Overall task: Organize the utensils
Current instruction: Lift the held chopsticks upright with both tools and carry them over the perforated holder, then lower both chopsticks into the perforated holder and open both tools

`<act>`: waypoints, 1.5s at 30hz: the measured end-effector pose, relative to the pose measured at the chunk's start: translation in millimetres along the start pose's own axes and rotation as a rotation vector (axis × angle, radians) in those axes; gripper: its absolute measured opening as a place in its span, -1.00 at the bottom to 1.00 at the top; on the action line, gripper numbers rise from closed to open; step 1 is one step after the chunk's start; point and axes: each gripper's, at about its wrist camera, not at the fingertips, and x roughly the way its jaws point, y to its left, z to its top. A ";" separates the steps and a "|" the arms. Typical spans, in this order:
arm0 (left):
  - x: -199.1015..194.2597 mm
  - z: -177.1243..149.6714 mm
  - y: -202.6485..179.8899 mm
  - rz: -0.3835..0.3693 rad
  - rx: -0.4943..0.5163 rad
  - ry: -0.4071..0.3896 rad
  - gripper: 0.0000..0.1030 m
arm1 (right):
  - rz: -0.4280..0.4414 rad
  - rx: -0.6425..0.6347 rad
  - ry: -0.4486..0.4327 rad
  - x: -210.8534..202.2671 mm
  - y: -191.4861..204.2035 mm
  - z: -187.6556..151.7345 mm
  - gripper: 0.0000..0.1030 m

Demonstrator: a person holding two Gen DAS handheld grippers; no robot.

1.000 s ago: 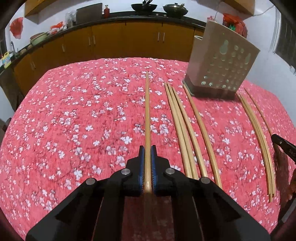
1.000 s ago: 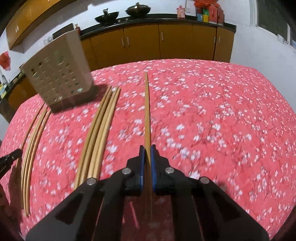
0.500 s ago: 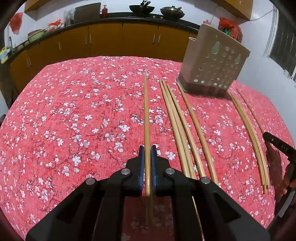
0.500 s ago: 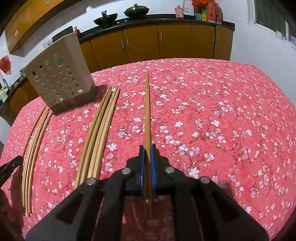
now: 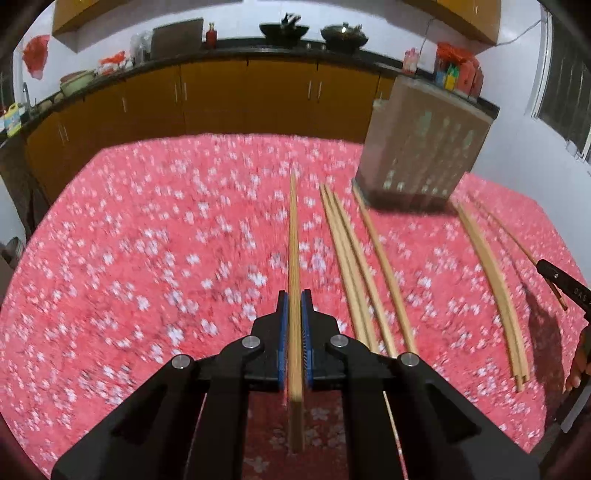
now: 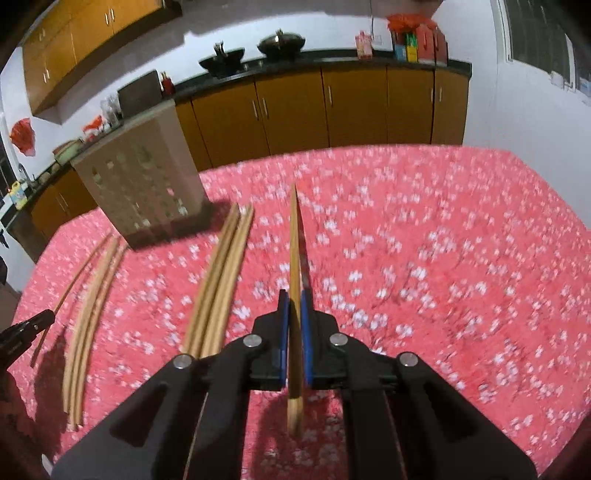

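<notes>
My left gripper [image 5: 294, 295] is shut on a bamboo chopstick [image 5: 293, 236] that points forward above the red flowered tablecloth [image 5: 147, 258]. My right gripper [image 6: 294, 295] is shut on another chopstick [image 6: 294, 236], also lifted off the cloth. A beige perforated utensil holder [image 5: 424, 147] stands at the back right in the left wrist view and at the back left in the right wrist view [image 6: 140, 177]. Loose chopsticks [image 5: 354, 266] lie in groups on the cloth, also seen in the right wrist view [image 6: 218, 280].
More chopsticks [image 5: 495, 280] lie to the right of the holder, near the other gripper's tip [image 5: 561, 280]. Orange kitchen cabinets [image 5: 240, 96] with woks [image 5: 284, 29] on the counter run behind the table. A white wall stands at the right.
Both grippers have risen and tilted up with their chopsticks. The holder and cabinets now sit lower and larger in view, and the cloth is motion-blurred.
</notes>
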 end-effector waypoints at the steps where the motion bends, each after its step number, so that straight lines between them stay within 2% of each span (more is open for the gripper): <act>1: -3.6 2.0 0.2 0.002 0.002 -0.013 -0.85 | 0.004 0.002 -0.013 -3.8 -0.3 2.3 -0.85; 14: -59.1 40.7 9.1 -0.021 -0.050 -0.208 -0.85 | 0.027 0.018 -0.180 -44.8 1.6 33.7 -0.85; 23: -73.0 68.4 5.1 -0.032 -0.056 -0.288 -0.85 | 0.034 0.007 -0.264 -60.5 7.0 59.7 -0.85; 31: -105.4 107.5 3.4 -0.028 -0.043 -0.408 -0.85 | 0.086 0.002 -0.442 -103.3 21.9 115.7 -0.85; 37: -140.4 140.4 -16.1 -0.061 -0.032 -0.553 -0.85 | 0.168 -0.029 -0.568 -137.0 50.4 151.9 -0.85; 40: -150.2 149.7 -27.1 -0.068 -0.035 -0.618 -0.85 | 0.199 -0.059 -0.578 -139.9 63.6 157.0 -0.85; 45: -152.0 155.5 -37.5 -0.105 -0.078 -0.676 -0.85 | 0.252 -0.063 -0.533 -129.8 72.0 160.1 -0.85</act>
